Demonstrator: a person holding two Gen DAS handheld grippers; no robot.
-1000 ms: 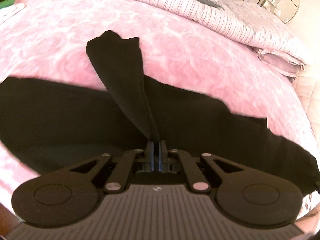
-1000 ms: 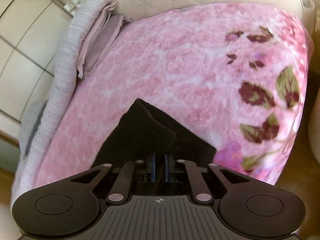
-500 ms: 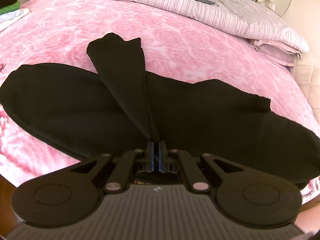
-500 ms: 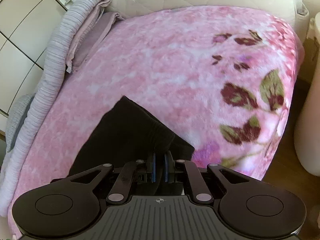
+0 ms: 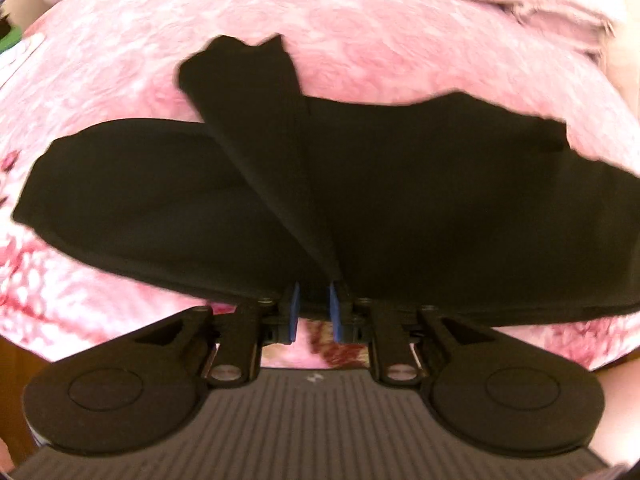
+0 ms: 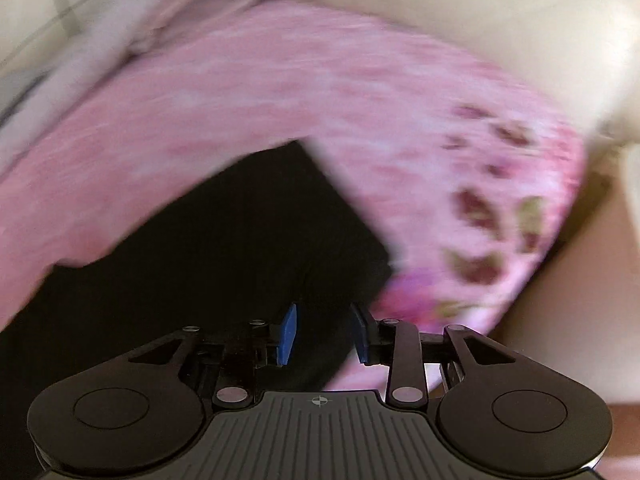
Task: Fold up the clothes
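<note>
A black garment (image 5: 400, 200) lies spread across the pink bedspread (image 5: 360, 52), with a long folded strip (image 5: 248, 112) running up its middle. My left gripper (image 5: 314, 312) is open at the garment's near edge; cloth lies between and just ahead of its blue pads (image 5: 295, 308). In the blurred right wrist view the garment's corner (image 6: 260, 240) lies on the bedspread. My right gripper (image 6: 324, 336) is open over its near edge, with black cloth between the pads (image 6: 288, 332).
Folded pale striped bedding (image 5: 520, 0) lies along the far side of the bed. A cream padded surface (image 6: 480, 20) stands beyond the bed. The flowered bed edge (image 6: 500, 220) drops to a wooden floor (image 6: 560, 300) on the right.
Both grippers have opened and let go of the black garment, which has dropped onto the bed. Both views have shifted and are blurred by motion.
</note>
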